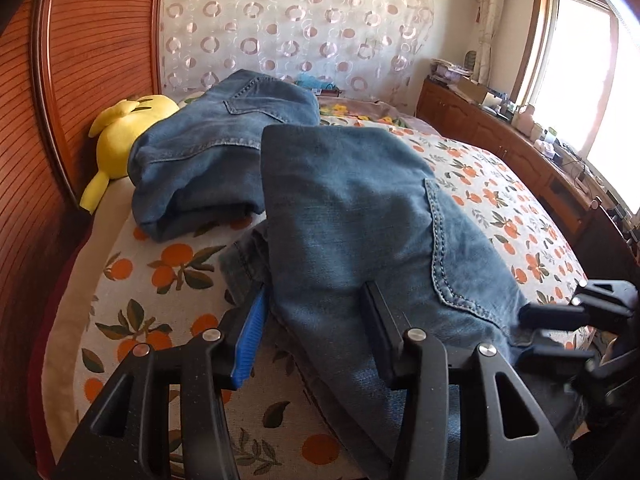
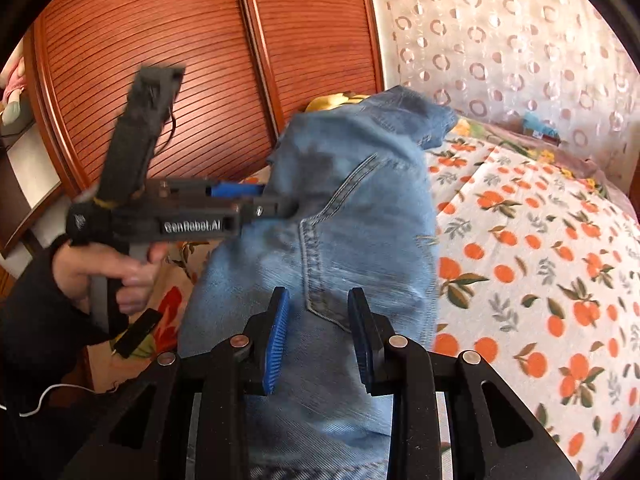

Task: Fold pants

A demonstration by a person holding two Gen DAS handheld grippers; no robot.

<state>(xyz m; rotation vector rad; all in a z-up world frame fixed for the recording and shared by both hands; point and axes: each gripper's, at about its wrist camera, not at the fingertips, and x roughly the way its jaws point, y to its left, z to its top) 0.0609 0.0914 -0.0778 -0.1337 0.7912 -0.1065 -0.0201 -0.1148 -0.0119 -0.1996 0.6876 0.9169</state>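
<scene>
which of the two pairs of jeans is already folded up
The jeans by the yellow plush toy, the far pair, lie bundled on the bedsheet. The near jeans drape loose.

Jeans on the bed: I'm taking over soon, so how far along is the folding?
Done: one pair of folded jeans lies by the yellow plush toy. In hand: the second pair of jeans, bunched and raised off the bed, with the right gripper apparently shut on it; the left gripper has its jaws open astride it. Left: fold that pair flat and set it down.
</scene>
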